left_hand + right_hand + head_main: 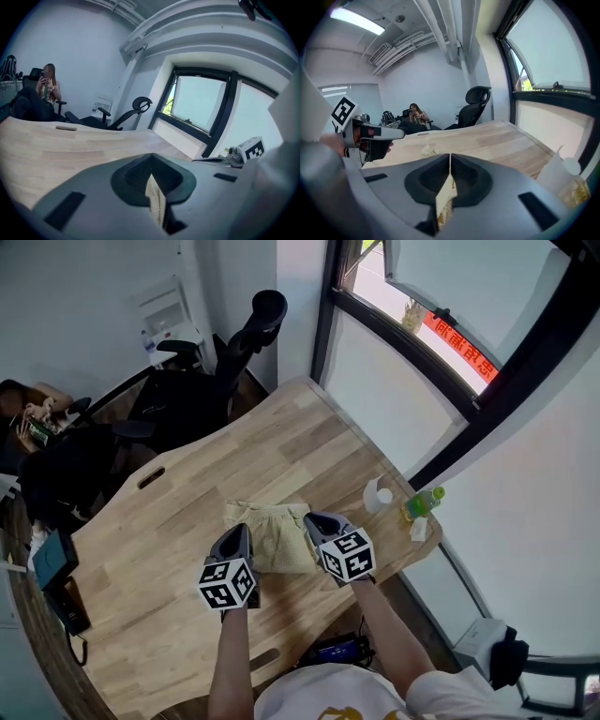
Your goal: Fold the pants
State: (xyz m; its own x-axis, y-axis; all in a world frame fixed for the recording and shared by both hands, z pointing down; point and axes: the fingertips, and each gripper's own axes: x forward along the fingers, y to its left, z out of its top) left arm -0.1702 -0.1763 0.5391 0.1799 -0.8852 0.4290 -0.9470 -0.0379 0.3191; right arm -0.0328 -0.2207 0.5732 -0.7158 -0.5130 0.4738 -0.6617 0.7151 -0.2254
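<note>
Running left-right — pants [272,532], both jaws clamping them

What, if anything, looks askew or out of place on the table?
Nothing stands out. The khaki pants lie in a compact bundle on the wooden table, with the left gripper and the right gripper each shut on their fabric. The green bottle sits apart near the table's edge.

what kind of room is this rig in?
Probably an office: a large wooden desk with a cable slot, black office chairs behind it, and a big window along one side.
</note>
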